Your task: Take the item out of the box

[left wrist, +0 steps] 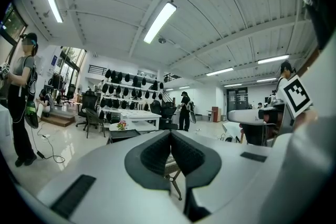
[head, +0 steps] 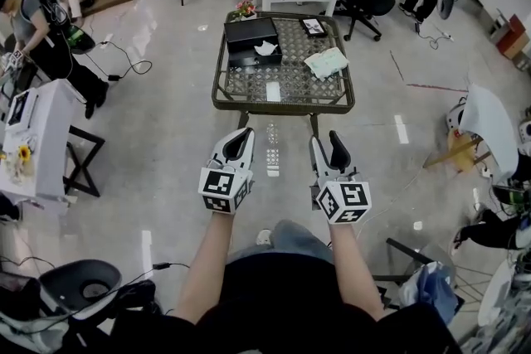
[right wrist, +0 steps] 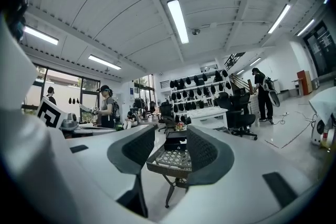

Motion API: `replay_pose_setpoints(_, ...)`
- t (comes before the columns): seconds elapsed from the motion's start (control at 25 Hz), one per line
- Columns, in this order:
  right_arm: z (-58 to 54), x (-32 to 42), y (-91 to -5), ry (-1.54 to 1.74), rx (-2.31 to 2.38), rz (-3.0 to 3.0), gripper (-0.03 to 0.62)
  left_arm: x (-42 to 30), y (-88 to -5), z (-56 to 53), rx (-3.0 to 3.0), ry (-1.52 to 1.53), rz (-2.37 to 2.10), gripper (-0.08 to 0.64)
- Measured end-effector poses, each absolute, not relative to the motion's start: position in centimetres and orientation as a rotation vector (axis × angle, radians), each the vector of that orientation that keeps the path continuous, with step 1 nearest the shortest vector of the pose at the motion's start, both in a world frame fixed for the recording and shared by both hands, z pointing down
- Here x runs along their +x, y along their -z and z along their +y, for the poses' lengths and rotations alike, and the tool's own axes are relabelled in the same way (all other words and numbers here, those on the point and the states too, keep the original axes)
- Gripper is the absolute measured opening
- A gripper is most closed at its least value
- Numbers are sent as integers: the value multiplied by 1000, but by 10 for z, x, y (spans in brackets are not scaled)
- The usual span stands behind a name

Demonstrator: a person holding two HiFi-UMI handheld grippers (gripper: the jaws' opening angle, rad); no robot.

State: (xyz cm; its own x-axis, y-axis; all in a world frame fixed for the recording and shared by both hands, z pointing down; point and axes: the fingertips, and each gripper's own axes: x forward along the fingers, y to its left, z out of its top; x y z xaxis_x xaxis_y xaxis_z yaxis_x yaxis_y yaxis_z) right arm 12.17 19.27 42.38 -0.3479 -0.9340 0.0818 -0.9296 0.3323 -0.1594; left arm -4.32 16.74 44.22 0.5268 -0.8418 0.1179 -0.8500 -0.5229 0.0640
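While both grippers hang level in front of the person, well short of the table [head: 217,95], neither is placed to reach anything yet; this reads as the approach. The left gripper [head: 237,143] has its jaws pressed together with nothing between them, so it looks like the idle hand. The right gripper [head: 329,152] has its jaws spread wide and empty, and its own view frames the table between them, which suggests it is readied for the pick.

On the table, the black box [head: 249,32] sits at the back left corner, with the white item [head: 265,50] lying in its open part nearer the person. A small pot of flowers [head: 246,8] stands just beyond the box. A white strip [head: 273,91] lies at the front edge, a small dark object [head: 314,26] at the back right, and a pale cloth [head: 326,62] further right. Only open floor lies between the person and the table, so nothing blocks the way; reaching the box means leaning over the front half.
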Motion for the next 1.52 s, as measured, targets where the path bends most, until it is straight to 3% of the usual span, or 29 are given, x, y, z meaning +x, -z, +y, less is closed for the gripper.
replay_pose_setpoints(0.76,152,121,-422,283,-1827,2492,175,-68,-447,129,2631,-100,-1474,20)
replay_pose_setpoints(1.52,-39,130,-430,286,-1734,2559,175,-56,-460,-45,2586,-129,-1556,20)
